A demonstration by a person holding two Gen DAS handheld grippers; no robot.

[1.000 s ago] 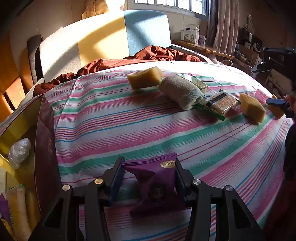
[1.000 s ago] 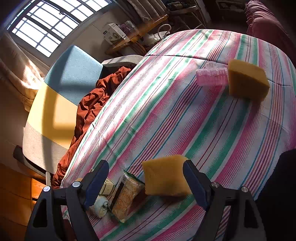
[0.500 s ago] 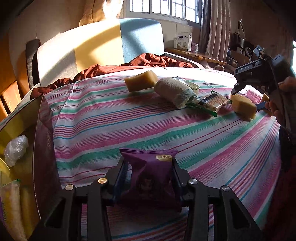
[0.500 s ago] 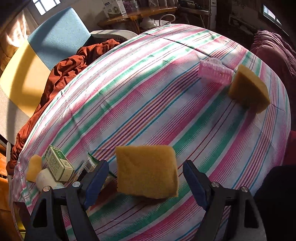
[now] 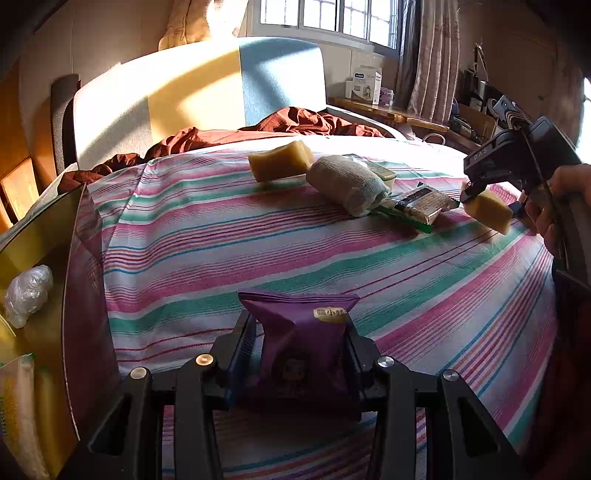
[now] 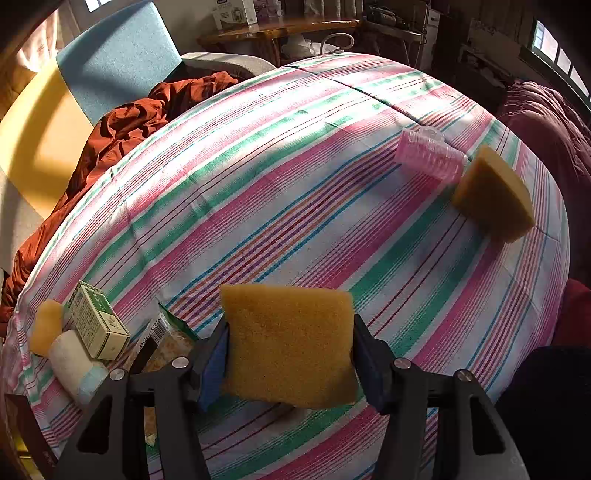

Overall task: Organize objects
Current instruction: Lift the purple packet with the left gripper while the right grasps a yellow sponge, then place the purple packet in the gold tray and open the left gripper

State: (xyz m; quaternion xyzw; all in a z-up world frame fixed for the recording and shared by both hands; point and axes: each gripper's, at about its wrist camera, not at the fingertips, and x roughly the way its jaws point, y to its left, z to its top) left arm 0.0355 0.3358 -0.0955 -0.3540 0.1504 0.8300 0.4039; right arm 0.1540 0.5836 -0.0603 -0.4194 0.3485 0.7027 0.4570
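My left gripper [image 5: 299, 354] is shut on a purple snack packet [image 5: 303, 339], held upright above the striped bedspread [image 5: 229, 236]. My right gripper [image 6: 291, 347] is shut on a yellow sponge [image 6: 290, 345] and holds it just above the bedspread; the sponge also shows at the right of the left wrist view [image 5: 487, 212]. A second sponge [image 5: 280, 160], a white cloth roll [image 5: 347, 184], a green box [image 6: 96, 325] and a cracker packet [image 5: 421, 203] lie together. A third sponge [image 6: 495, 195] and a pink hair roller [image 6: 428, 155] lie farther off.
An open box [image 5: 74, 280] with a purple wall stands at the left of the bed, holding a clear bag [image 5: 27, 291] and other packets. A rust-red blanket [image 5: 295, 122] lies at the headboard [image 5: 207, 88]. A wooden shelf [image 6: 280, 29] stands behind.
My right gripper closed on the yellow sponge and lifted it. My left gripper raised the purple packet and turned it upright.
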